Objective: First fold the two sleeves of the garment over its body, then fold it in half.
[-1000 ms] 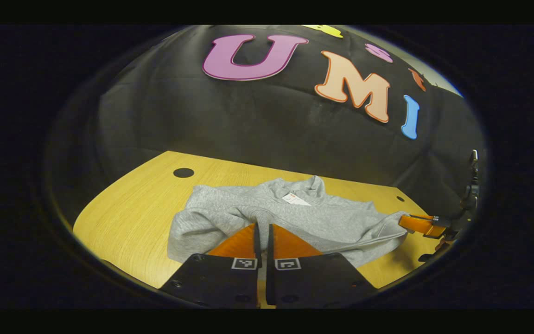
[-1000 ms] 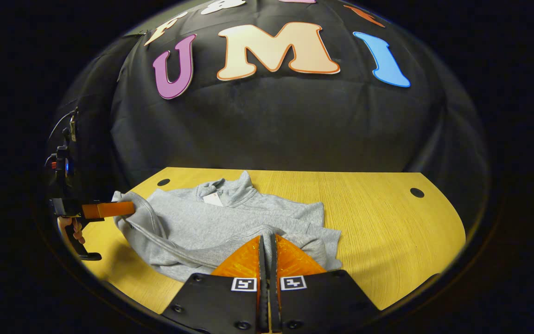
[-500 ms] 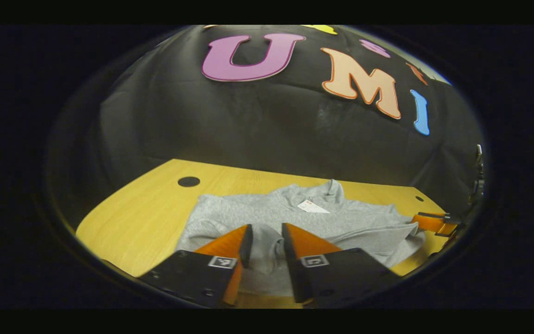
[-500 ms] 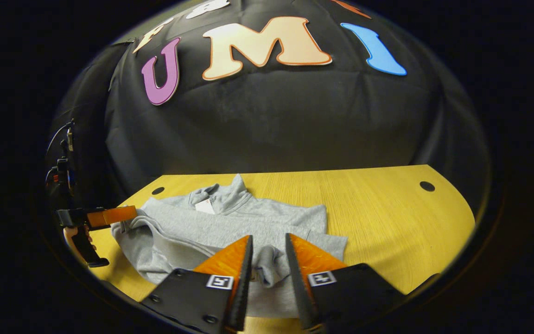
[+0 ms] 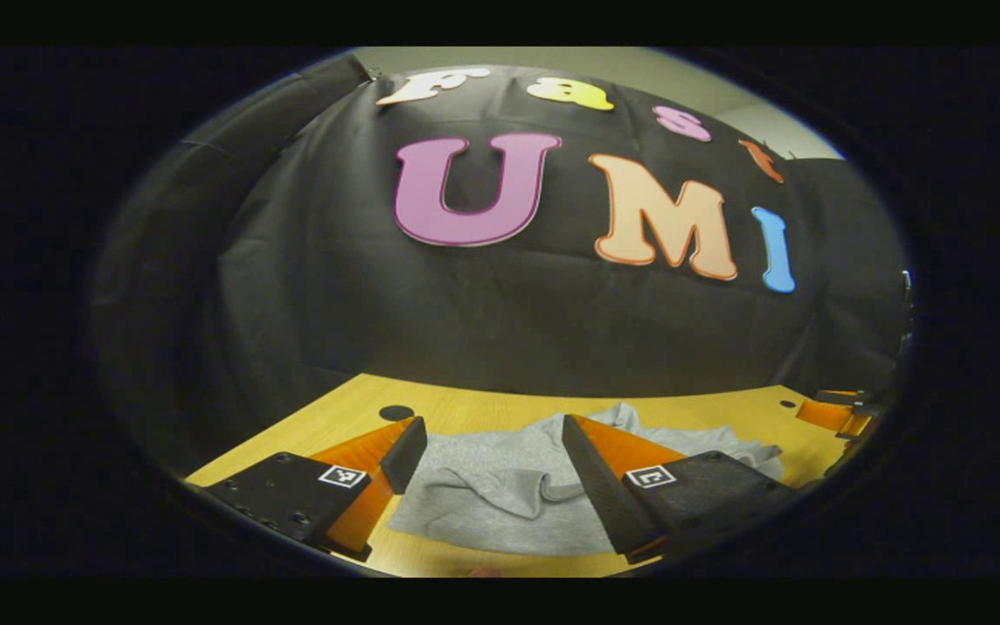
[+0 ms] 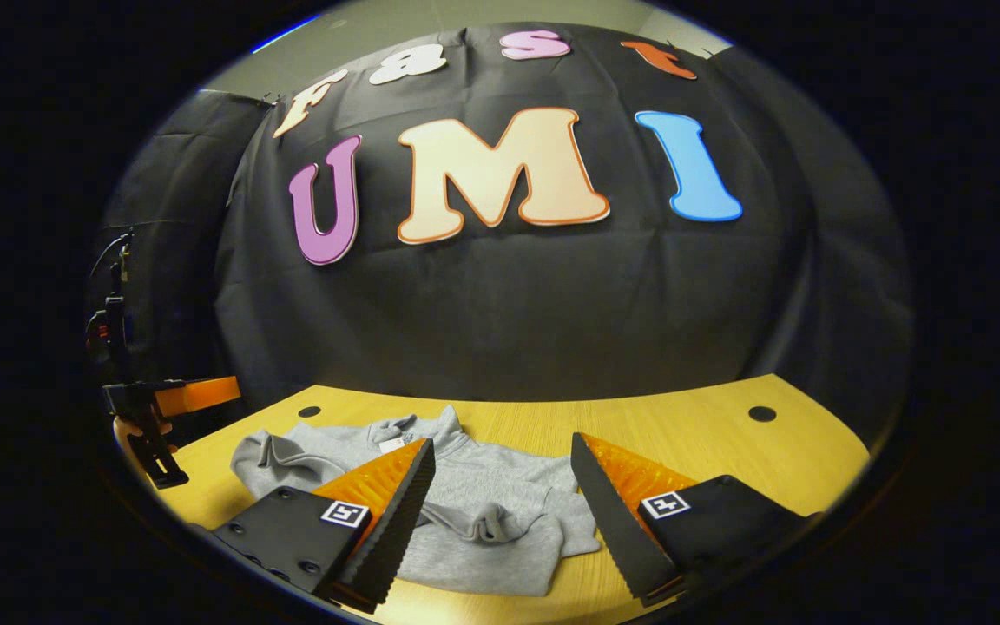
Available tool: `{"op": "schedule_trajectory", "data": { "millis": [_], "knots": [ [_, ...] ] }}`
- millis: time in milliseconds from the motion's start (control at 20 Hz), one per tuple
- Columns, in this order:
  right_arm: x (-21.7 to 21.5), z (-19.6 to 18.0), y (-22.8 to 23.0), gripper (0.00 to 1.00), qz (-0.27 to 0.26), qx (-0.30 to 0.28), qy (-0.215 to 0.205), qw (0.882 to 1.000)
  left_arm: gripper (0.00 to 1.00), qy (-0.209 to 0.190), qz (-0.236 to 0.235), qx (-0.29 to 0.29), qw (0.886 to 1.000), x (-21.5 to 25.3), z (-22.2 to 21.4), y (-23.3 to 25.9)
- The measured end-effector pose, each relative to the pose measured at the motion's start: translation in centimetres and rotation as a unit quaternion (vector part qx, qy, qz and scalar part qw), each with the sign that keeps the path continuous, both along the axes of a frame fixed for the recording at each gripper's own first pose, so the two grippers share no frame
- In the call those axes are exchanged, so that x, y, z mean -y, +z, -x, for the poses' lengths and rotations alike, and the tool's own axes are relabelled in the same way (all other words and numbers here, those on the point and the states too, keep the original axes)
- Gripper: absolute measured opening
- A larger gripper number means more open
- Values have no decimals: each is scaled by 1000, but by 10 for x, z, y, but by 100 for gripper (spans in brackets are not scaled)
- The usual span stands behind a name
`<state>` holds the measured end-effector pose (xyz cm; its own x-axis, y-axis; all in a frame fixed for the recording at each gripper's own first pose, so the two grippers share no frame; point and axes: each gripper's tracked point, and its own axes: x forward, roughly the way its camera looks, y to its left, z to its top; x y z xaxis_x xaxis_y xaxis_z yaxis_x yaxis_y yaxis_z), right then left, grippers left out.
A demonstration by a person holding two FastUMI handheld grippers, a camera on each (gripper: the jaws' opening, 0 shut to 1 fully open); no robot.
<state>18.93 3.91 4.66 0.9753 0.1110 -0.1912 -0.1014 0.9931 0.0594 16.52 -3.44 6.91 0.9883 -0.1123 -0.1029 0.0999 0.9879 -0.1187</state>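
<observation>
Item: one grey sweatshirt [image 6: 483, 512], laid on a yellow wood-grain table [image 6: 708, 434] before the black cloth wall, its stand-up collar [image 6: 430, 427] toward the wall. Both sleeves are seen folded in over the body, the cuffs bunched near the middle (a rumpled fold is noted at the nearer edge). A small white tag [image 6: 391, 444] is fixed inside the collar; its print is too small to be read. In the left gripper view the same sweatshirt [image 5: 500, 499] is framed between the fingers of the left gripper [image 5: 487, 451], which are spread wide and hold nothing. In the right gripper view the right gripper [image 6: 500, 473] is likewise released, its fingers parted above the cloth and apart from it. Each gripper body is marked with a square black-and-white coded marker [image 6: 344, 513], which carries no lettering. The left gripper [image 6: 196, 395], held in a hand [image 6: 131, 430], is recorded at the left edge of the right gripper view, clear of the garment; whether it is parted cannot be told from there. Round dark holes [image 6: 761, 414] are noted in the tabletop near the wall.
</observation>
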Motion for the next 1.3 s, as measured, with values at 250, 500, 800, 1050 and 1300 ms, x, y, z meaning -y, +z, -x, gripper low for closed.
{"op": "schedule_trajectory", "data": {
  "millis": [250, 500, 800, 1050, 1300],
  "knots": [
    [-3, 72, 17, 98, -5, 36, 10, 999, 93, 16, -53, 36, 998, -19, 61, 10],
    [-8, 136, 17, 97, -18, 76, 18, 997, 95, 20, -87, 70, 994, -26, 114, 0],
    [-7, 182, -1, 97, -30, 90, 14, 995, 96, 2, -57, 57, 997, -19, 151, -41],
    [3, 186, -21, 97, -21, 79, -2, 997, 95, 9, -47, 39, 998, -25, 150, -63],
    [0, 185, -28, 97, -23, 67, 4, 997, 95, 10, -43, 26, 999, -24, 148, -70]
  ]
}}
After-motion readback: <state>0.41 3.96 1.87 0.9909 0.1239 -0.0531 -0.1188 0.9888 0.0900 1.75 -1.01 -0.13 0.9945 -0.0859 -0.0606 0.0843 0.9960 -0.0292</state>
